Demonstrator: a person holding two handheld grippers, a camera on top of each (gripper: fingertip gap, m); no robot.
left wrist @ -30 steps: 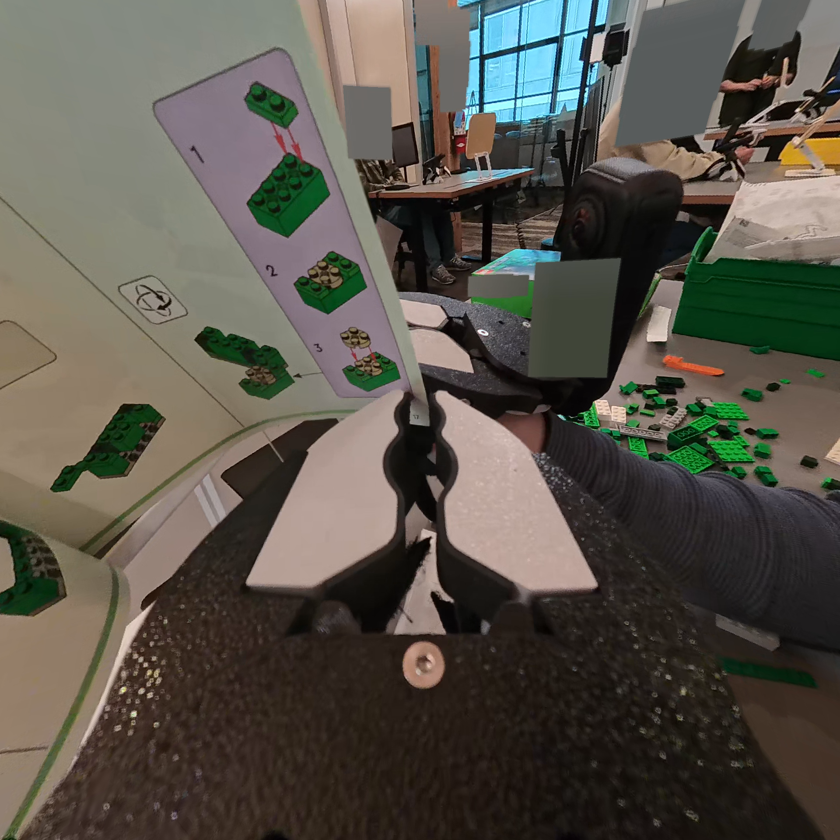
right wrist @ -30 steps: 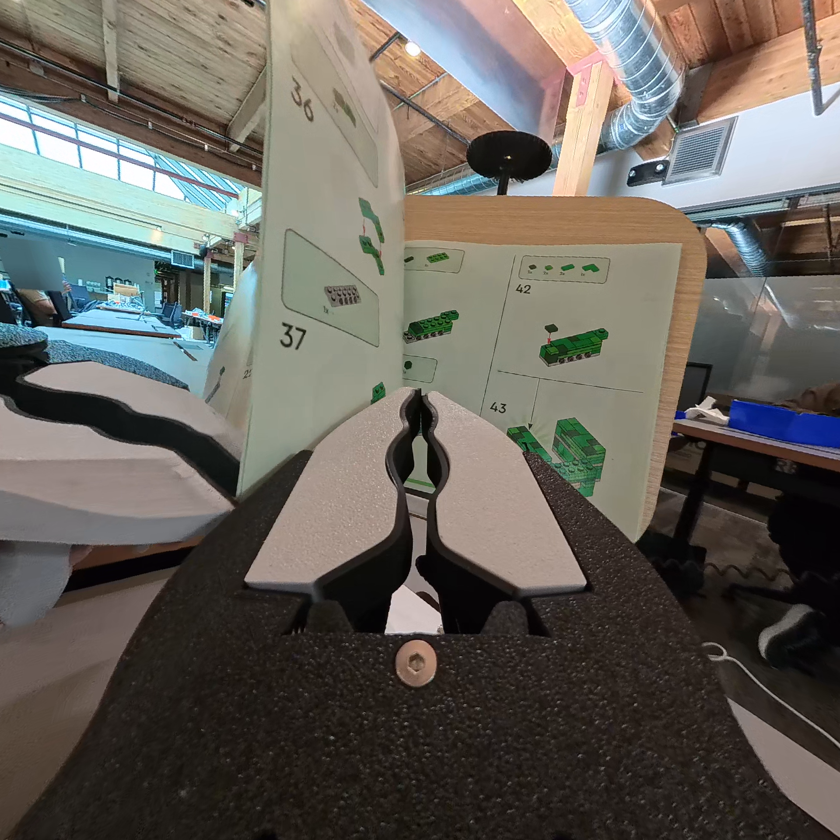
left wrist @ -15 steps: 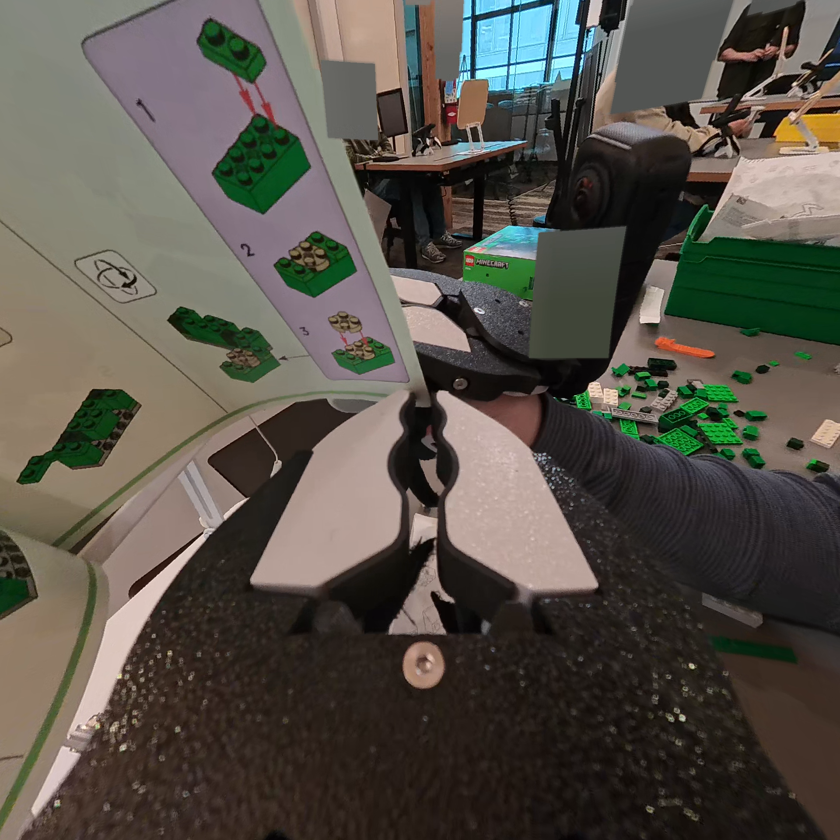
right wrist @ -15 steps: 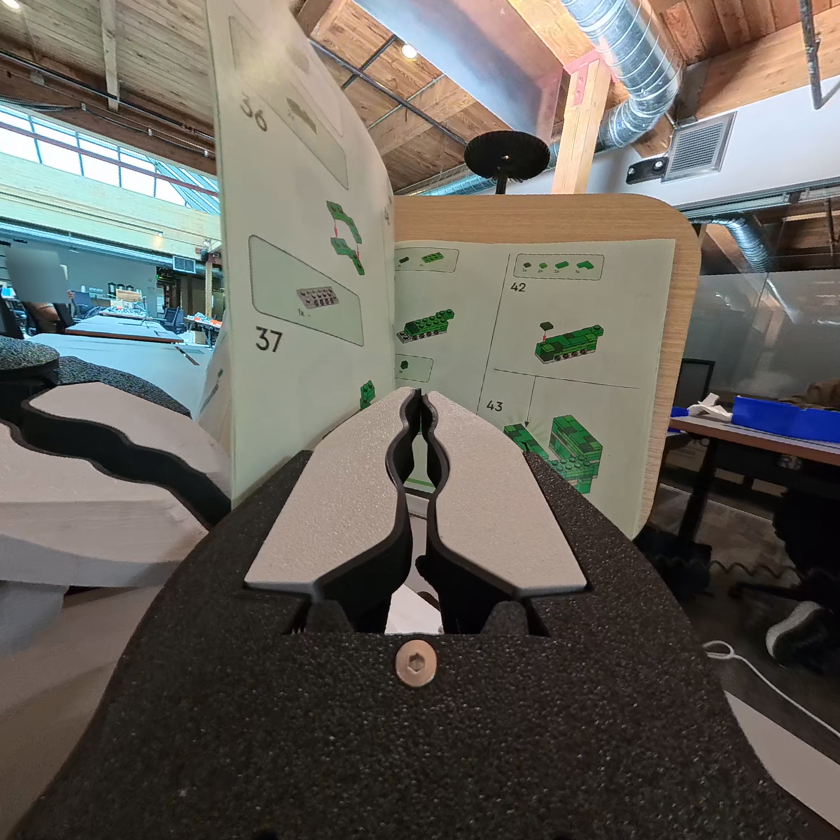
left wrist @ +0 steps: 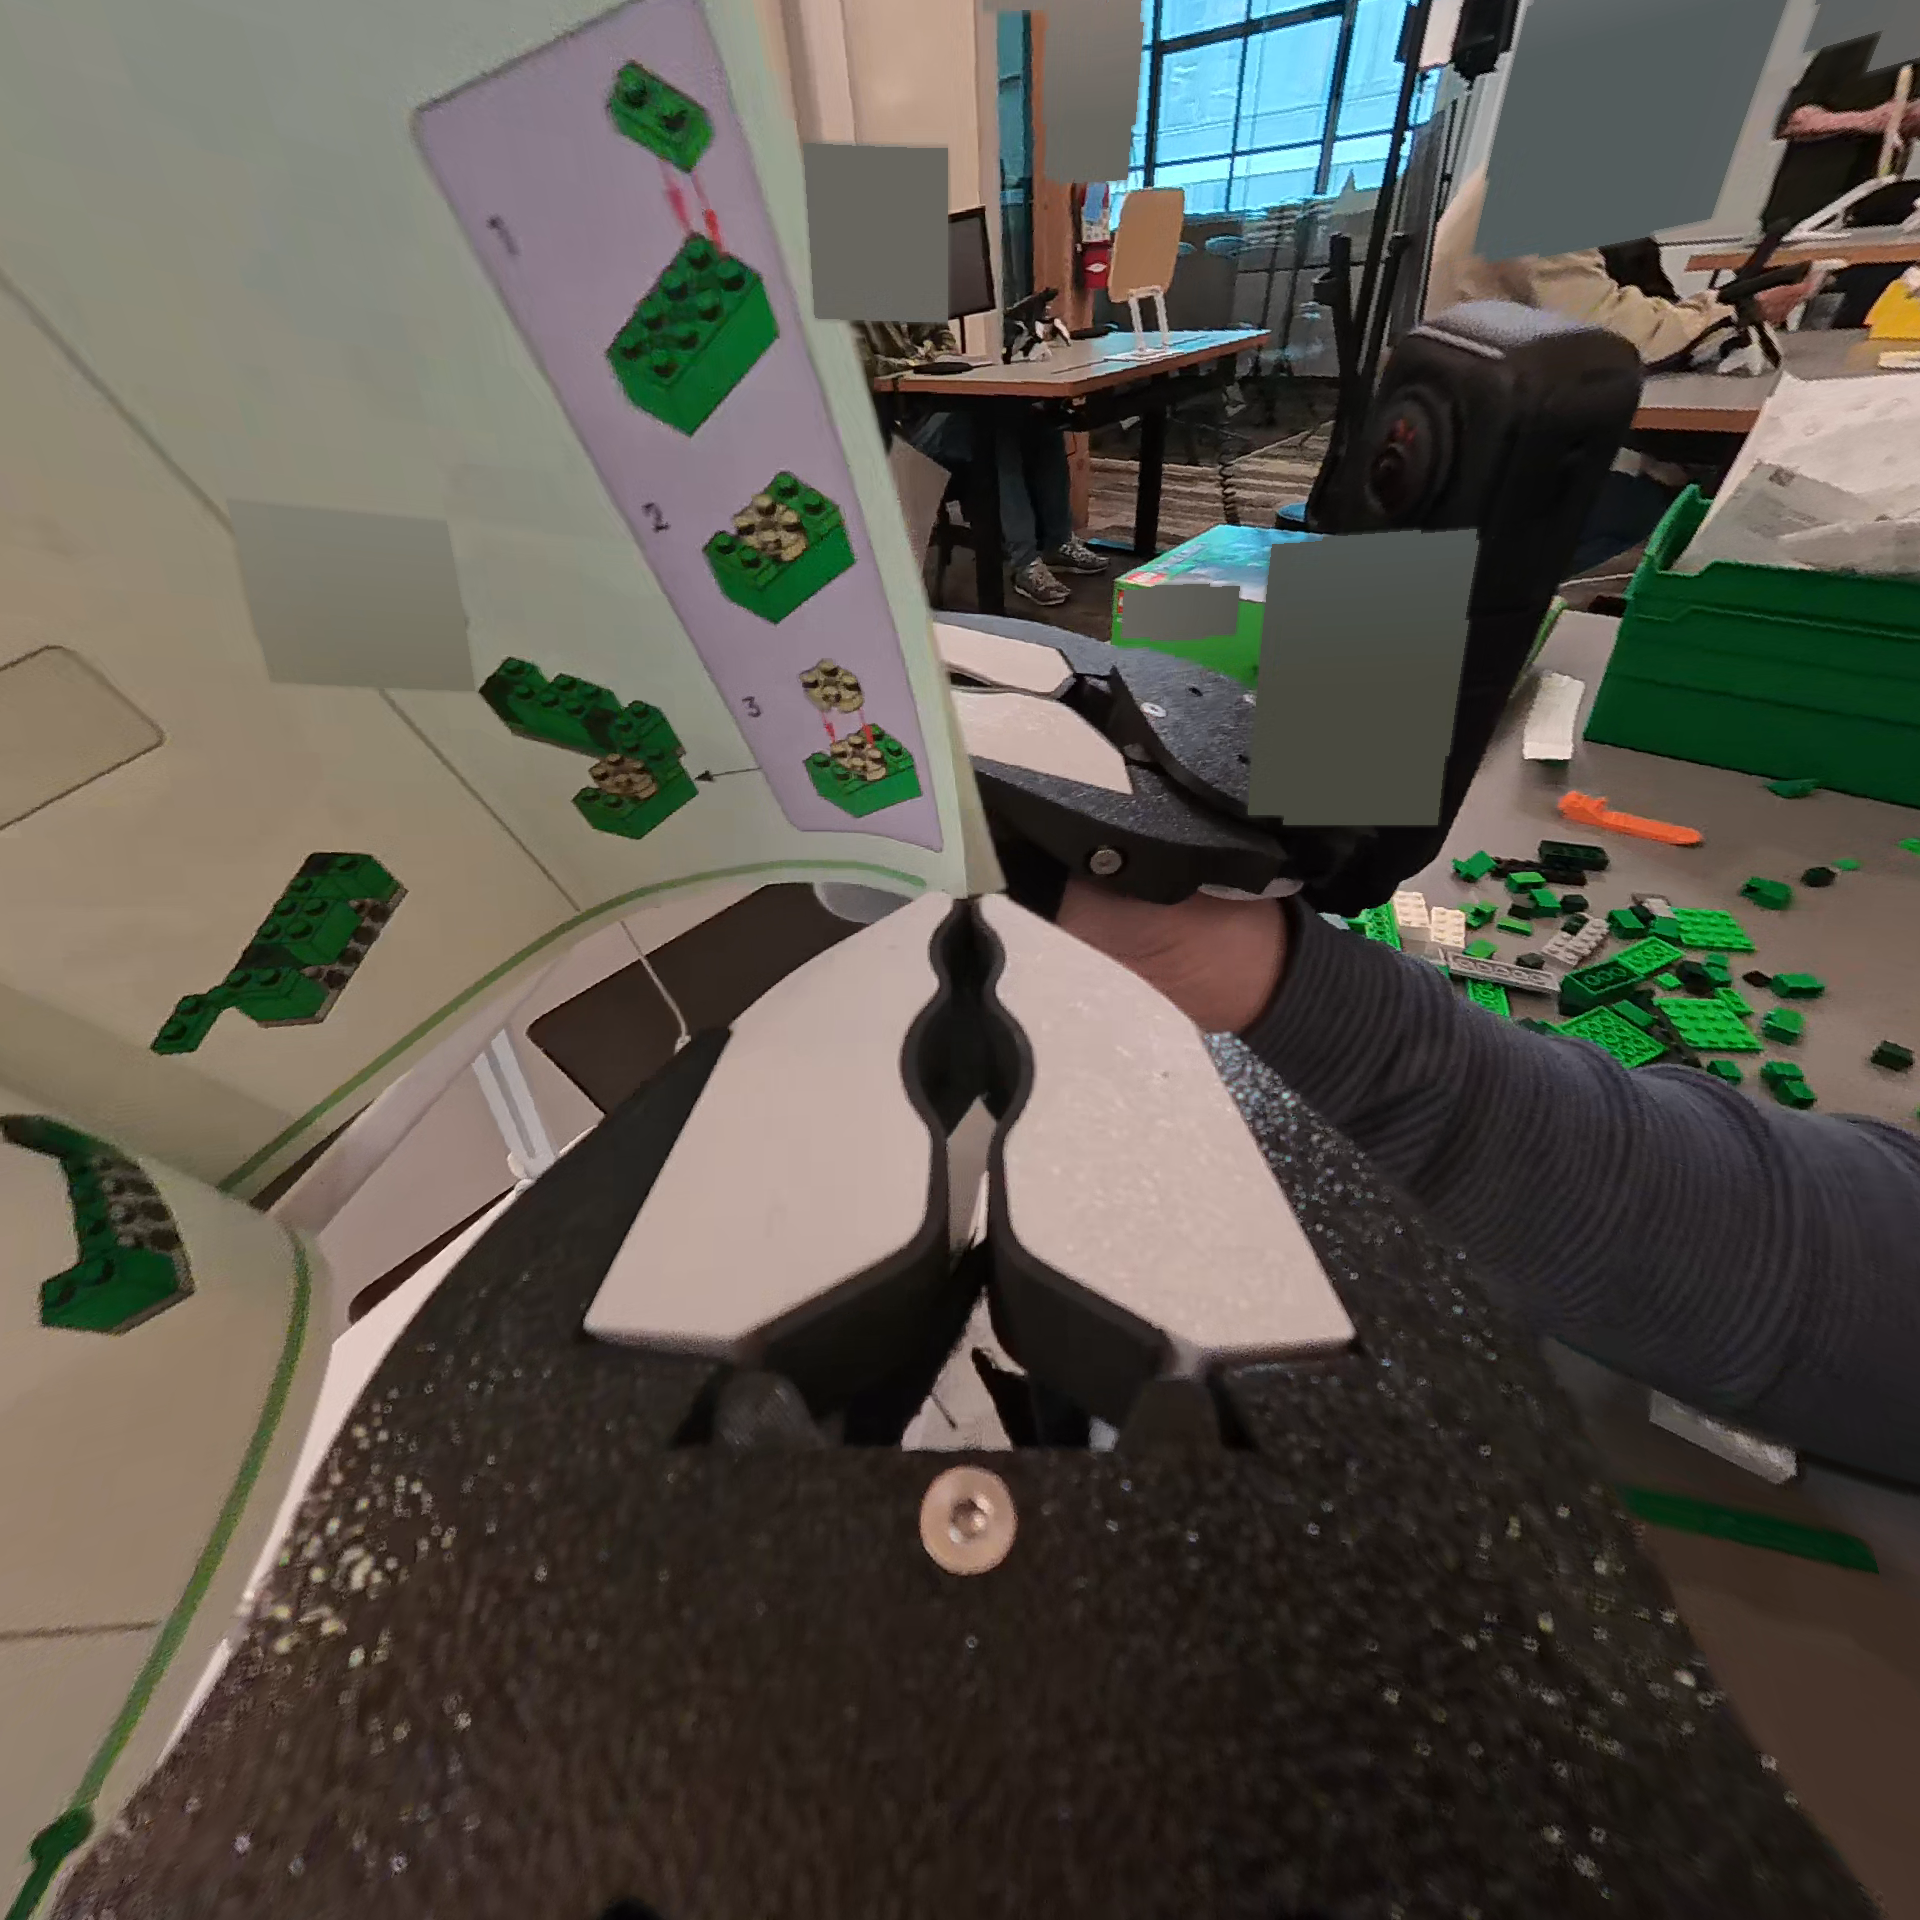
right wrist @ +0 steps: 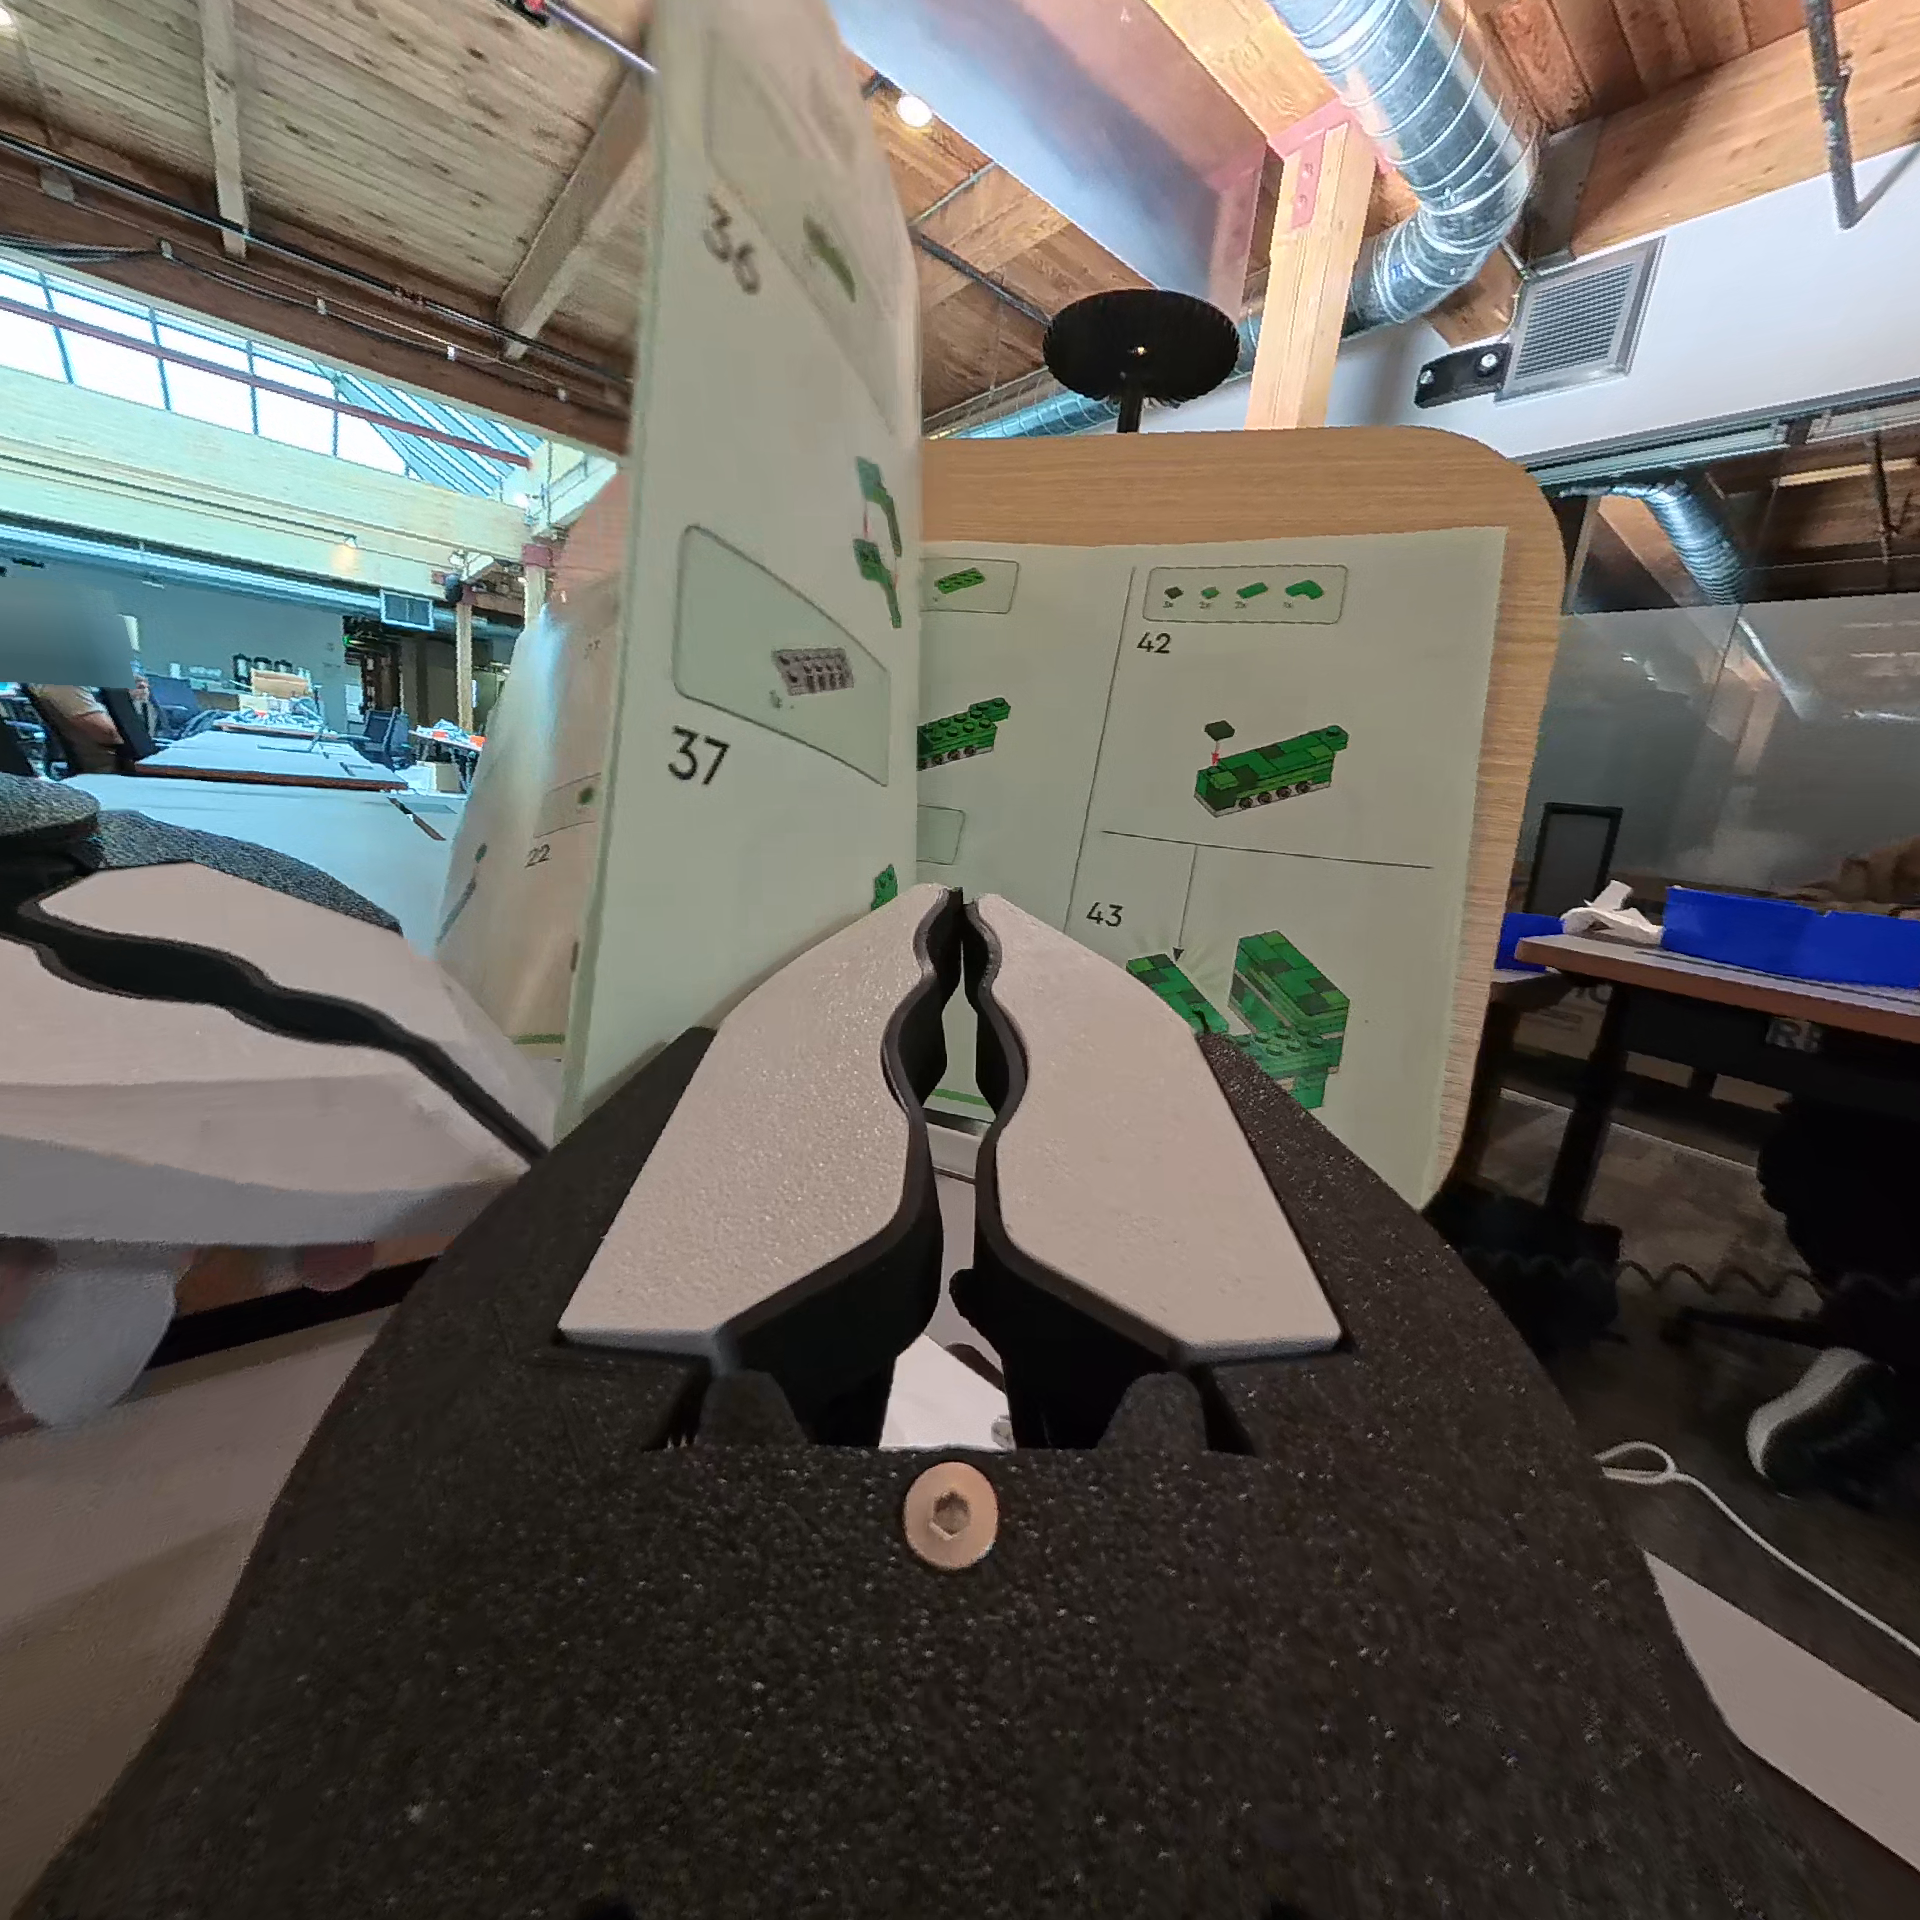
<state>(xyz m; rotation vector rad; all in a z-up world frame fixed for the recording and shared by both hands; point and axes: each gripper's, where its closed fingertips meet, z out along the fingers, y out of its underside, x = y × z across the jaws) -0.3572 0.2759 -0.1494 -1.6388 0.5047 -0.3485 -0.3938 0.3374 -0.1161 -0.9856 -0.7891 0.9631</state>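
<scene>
L gripper seen pressed together, apparently pinching thin, floppy booklet page at lower corner; R gripper pressed together, nothing held, near booklet.

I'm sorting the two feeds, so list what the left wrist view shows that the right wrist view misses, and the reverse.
Only the left wrist view: loose green bricks, a green bin, an orange tool and a sleeved arm.

Only the right wrist view: the wooden board behind the booklet, ceiling ducting and a blue bin.

Both: the instruction booklet with one page upright, and both grippers.
</scene>
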